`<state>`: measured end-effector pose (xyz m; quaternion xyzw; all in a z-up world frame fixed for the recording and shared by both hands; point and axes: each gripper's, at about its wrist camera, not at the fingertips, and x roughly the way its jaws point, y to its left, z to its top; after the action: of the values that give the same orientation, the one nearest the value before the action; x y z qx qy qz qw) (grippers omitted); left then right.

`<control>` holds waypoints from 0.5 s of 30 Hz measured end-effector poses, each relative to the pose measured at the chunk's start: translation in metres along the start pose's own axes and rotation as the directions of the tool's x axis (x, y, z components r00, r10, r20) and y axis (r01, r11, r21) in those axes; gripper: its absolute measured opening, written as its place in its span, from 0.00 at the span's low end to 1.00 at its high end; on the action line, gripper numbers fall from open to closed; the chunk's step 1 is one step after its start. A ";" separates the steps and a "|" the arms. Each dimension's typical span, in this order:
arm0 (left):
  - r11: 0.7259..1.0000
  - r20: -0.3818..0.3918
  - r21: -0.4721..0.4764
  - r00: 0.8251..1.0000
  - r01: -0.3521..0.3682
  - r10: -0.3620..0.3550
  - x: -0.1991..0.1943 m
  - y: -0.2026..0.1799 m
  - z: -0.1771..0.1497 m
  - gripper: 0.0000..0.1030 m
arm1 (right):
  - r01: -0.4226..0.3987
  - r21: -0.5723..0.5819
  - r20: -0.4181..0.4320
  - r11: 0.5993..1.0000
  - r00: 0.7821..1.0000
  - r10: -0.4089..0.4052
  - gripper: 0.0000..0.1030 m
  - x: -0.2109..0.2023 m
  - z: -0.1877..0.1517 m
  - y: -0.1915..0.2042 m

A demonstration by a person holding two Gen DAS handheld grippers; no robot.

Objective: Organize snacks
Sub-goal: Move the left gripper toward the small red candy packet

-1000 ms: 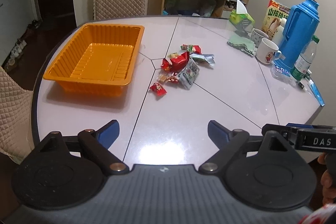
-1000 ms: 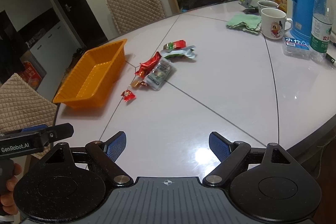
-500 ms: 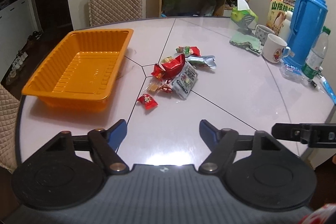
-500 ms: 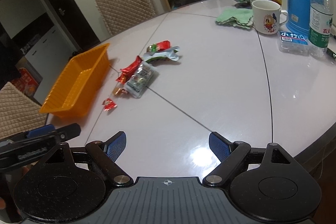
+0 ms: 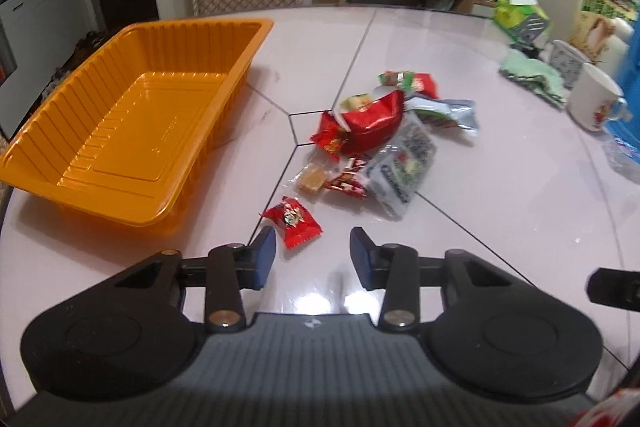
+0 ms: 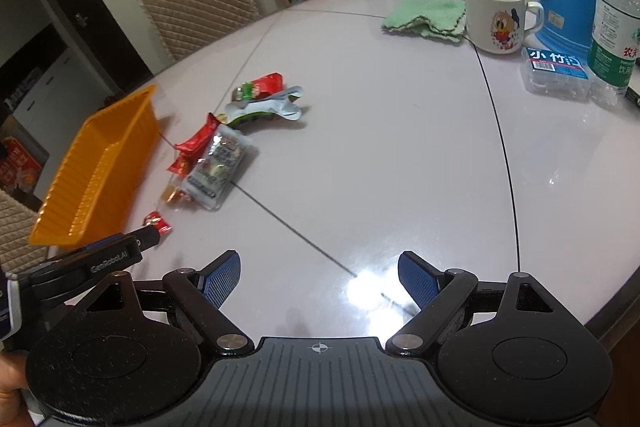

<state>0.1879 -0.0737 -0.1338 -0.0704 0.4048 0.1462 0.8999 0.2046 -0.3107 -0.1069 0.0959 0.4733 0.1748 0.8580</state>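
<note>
The small red crinkly foil-wrapped candy lies alone on the pale glossy round table, nearest the table's near edge and just ahead of the left gripper. That gripper's blue-padded jaws have just been closing; they now stand partly narrowed with only bare tabletop between them, the candy just beyond the left pad and not pinched. The right gripper hovers over bare table closer to the right edge, its jaws spread wide and empty.

The candy looks very light, and its wrapper thin and slick, so it would likely skid on the shiny top if nudged from one side. A hold across its plump middle seems safer than one on a twisted end, which may crumple or slip free.

Farther toward the table's centre sits the loose heap of snack packets: red foil pouches, a clear-wrapped tan sweet, a grey-white printed bag and a silver-green sachet. They overlap, look soft and puffy, and would probably shift together if one is tugged; the flat sealed edges look like the best purchase.

The orange ribbed plastic tray stands by the left edge, well apart from the candy. It is open-topped, thin-walled and holds nothing.
</note>
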 end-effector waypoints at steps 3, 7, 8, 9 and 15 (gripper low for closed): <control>1.000 -0.003 -0.017 1.000 -0.020 0.020 0.009 0.002 0.002 0.38 | 0.014 0.008 -0.009 1.000 1.000 -0.014 0.83 0.007 0.005 -0.004; 0.999 -0.015 -0.027 0.999 -0.036 0.035 0.020 0.000 0.005 0.38 | 0.031 0.021 -0.018 0.999 0.999 -0.030 0.83 0.014 0.010 -0.009; 0.999 -0.016 -0.028 0.999 -0.042 0.042 0.022 0.000 0.006 0.38 | 0.034 0.023 -0.020 0.999 0.999 -0.034 0.83 0.016 0.011 -0.011; 0.998 -0.016 -0.032 0.999 -0.048 0.048 0.024 0.000 0.006 0.38 | 0.039 0.024 -0.021 0.999 0.999 -0.038 0.83 0.017 0.012 -0.012; 0.996 -0.028 -0.037 0.997 -0.078 0.077 0.036 -0.002 0.007 0.32 | 0.052 0.032 -0.034 0.998 0.998 -0.050 0.83 0.021 0.013 -0.020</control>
<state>0.2165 -0.0659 -0.1562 -0.0738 0.4162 0.1878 0.8866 0.2302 -0.3213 -0.1227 0.0948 0.4925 0.1467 0.8526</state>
